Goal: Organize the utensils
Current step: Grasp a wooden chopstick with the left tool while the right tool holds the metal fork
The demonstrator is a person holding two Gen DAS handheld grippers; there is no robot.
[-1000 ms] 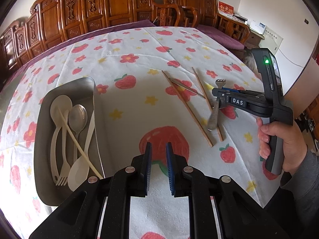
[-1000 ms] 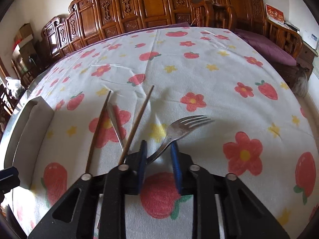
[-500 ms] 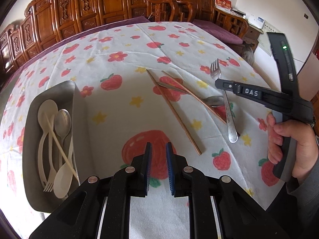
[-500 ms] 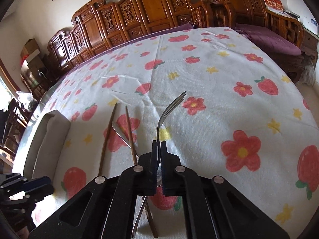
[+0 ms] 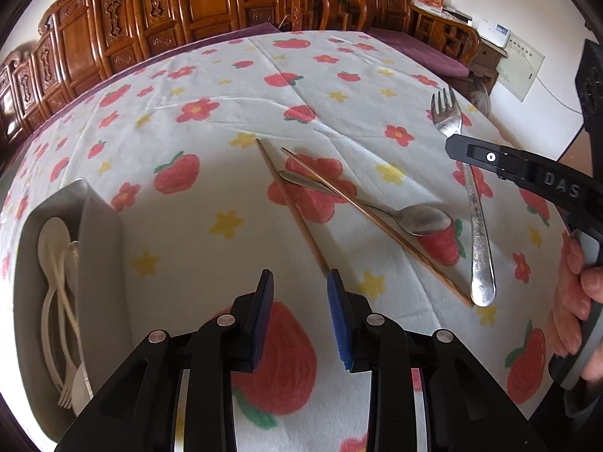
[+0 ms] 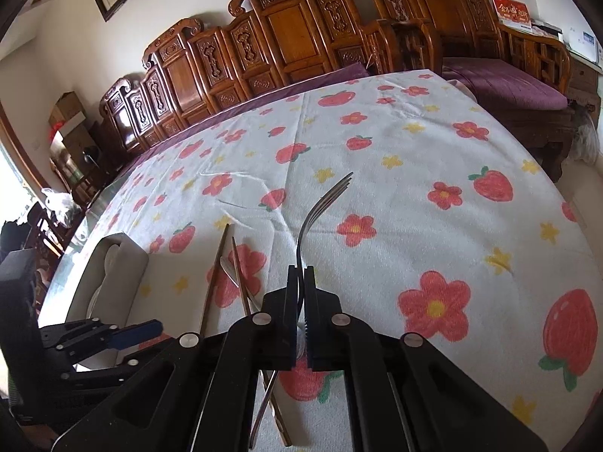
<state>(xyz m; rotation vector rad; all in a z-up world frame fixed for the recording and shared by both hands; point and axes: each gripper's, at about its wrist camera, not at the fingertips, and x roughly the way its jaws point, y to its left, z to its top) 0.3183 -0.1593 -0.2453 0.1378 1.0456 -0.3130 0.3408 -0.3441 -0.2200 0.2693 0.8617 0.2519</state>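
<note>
My right gripper [image 6: 300,277] is shut on the neck of a metal fork [image 6: 306,222], held on edge above the cloth with its tines pointing away. In the left wrist view the fork [image 5: 478,233] hangs from that gripper [image 5: 461,152] at the right, handle end low. Two wooden chopsticks [image 5: 297,214] and a metal spoon [image 5: 424,220] lie crossed on the tablecloth. My left gripper [image 5: 299,295] hovers just short of the nearer chopstick's end, jaws opening with nothing between them. It also shows low on the left in the right wrist view [image 6: 150,329].
A steel tray [image 5: 100,233] at the left holds white plastic spoons, a plastic fork and a metal spoon [image 5: 73,260]. A hand [image 5: 573,301] grips the right tool's handle at the far right. Carved wooden chairs [image 5: 211,11] line the table's far edge.
The right gripper closed on the fork and lifted it, turning it on edge. The left gripper moved right and lower toward the chopsticks, and its jaws widened.
</note>
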